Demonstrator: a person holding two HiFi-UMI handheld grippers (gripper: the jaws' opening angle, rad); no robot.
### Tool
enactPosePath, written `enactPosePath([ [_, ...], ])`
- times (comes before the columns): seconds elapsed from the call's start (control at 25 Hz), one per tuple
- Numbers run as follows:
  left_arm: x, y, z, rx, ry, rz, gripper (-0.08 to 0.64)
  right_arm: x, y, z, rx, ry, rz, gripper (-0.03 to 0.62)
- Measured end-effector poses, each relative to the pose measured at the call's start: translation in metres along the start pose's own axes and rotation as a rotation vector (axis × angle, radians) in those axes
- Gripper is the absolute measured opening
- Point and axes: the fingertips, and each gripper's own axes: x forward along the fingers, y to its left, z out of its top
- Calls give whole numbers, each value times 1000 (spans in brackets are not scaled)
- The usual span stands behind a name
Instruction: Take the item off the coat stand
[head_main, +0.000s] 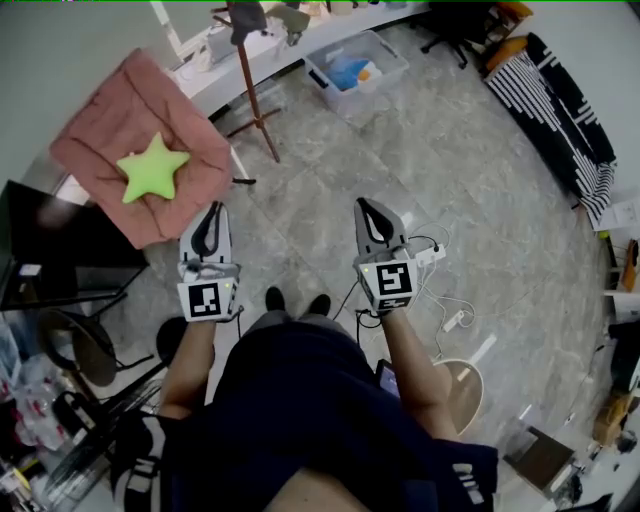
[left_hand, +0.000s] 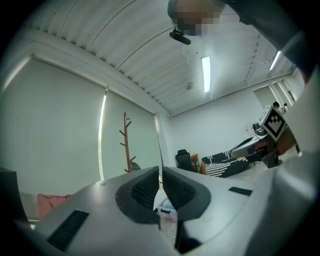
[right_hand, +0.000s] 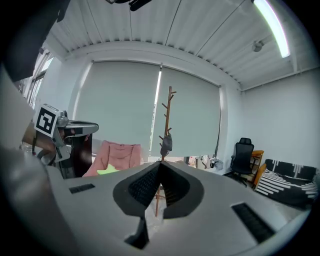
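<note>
The brown wooden coat stand (head_main: 256, 88) rises from the tiled floor ahead of me, a few steps away. A dark grey item (head_main: 246, 16) hangs near its top. In the right gripper view the stand (right_hand: 167, 117) sits dead ahead beyond the jaws, with the grey item (right_hand: 166, 144) hanging on a branch. The left gripper view shows the stand (left_hand: 126, 142) left of the jaws. My left gripper (head_main: 208, 228) (left_hand: 161, 170) and right gripper (head_main: 372, 216) (right_hand: 160, 164) are held out level, side by side. Both are shut with nothing in them, well short of the stand.
A pink folding chair (head_main: 120, 130) with a green star cushion (head_main: 152, 168) stands to the left. A clear storage box (head_main: 356, 68) is behind the stand. A striped sofa (head_main: 566, 112) lines the right wall. Cables and a power strip (head_main: 446, 300) lie by my right foot.
</note>
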Motion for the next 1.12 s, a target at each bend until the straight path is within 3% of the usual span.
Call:
enactPosePath([
  [0.28,1,-2,2,4,-6,-6,41,1,-2,7,34,-54,9,20],
  [1.12,2,-3,-2,0,2,-5,41,8,-7,12,25,-77,14,20],
])
